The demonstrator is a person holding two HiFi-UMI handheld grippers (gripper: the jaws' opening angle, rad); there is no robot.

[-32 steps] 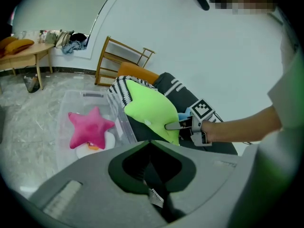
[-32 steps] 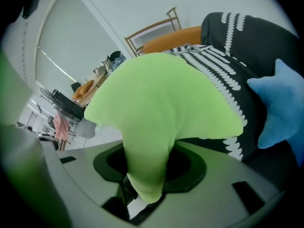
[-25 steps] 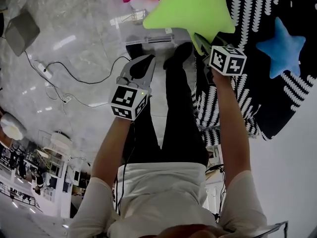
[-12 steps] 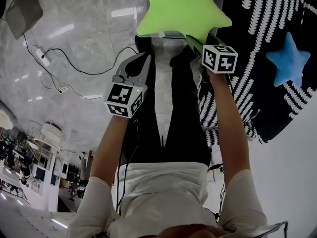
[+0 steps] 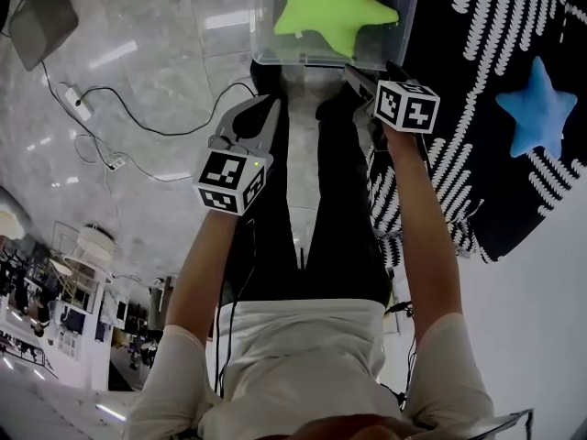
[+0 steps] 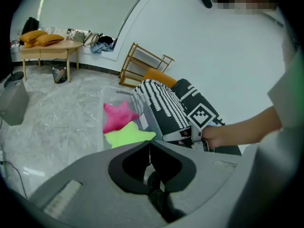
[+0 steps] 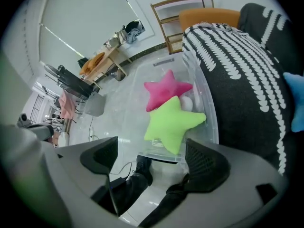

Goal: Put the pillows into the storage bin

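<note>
Two star pillows lie in the clear storage bin (image 5: 316,60): the green pillow (image 5: 332,9) touches the pink pillow (image 7: 166,93). Your right gripper (image 7: 151,158) is opening wide with nothing between its jaws, likely because the green one is safely in. Your left gripper (image 6: 149,148) is pressed together and empty, just waiting. One blue pillow (image 5: 535,106) sits on the black-and-white cover (image 5: 477,154), so I think you should get it next.

Clear, glossy hard plastic: storage bin (image 5: 303,60); soft, matt plush cloth: lime-green star pillow (image 5: 332,9), pink star pillow (image 7: 166,93), blue star pillow (image 5: 537,108); polished grey veined stone or tile, glossy with bright reflections: floor (image 5: 156,71); matt woven cloth, printed black and white: patterned cover (image 5: 477,90); pale, smooth wood: shelf rack (image 6: 142,65), table (image 6: 47,46).
</note>
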